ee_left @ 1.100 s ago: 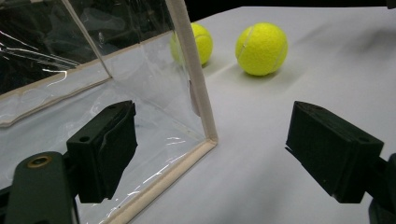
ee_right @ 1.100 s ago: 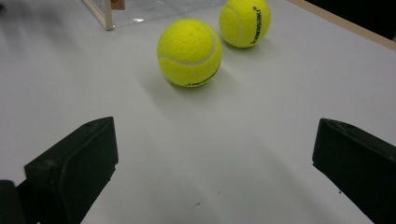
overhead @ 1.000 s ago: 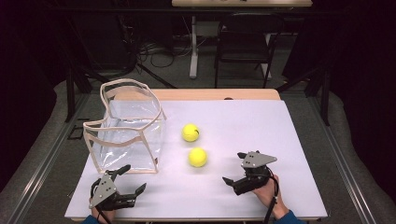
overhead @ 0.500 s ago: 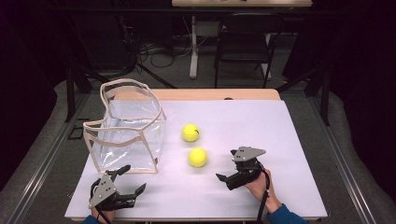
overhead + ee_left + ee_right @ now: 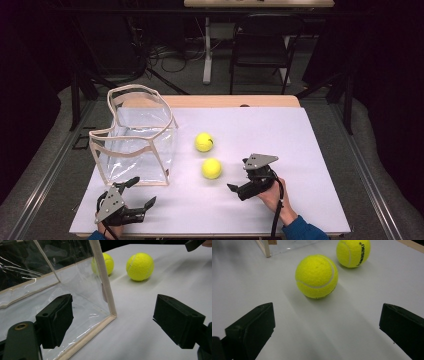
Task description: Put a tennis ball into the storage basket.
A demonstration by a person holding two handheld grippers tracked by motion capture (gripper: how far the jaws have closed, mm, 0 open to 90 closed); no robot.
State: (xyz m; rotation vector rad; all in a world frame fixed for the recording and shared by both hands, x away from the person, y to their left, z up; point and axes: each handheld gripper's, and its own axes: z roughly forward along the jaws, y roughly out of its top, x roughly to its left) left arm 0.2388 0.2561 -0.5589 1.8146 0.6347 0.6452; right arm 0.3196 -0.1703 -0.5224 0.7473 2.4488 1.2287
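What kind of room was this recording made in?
Probably a lab or studio workspace, not a home: a white-topped table framed by dark curtains, loose cables on the floor, and a black chair and desk behind.

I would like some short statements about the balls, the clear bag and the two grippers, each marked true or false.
1. Two yellow tennis balls lie on the table. True: the near ball and the far ball rest on the white table.
2. One ball is inside the clear bag. False: both lie outside, beside it.
3. The right gripper is open, facing the near ball. True.
4. The left gripper grips the bag's edge. False: its jaws are open, holding nothing.
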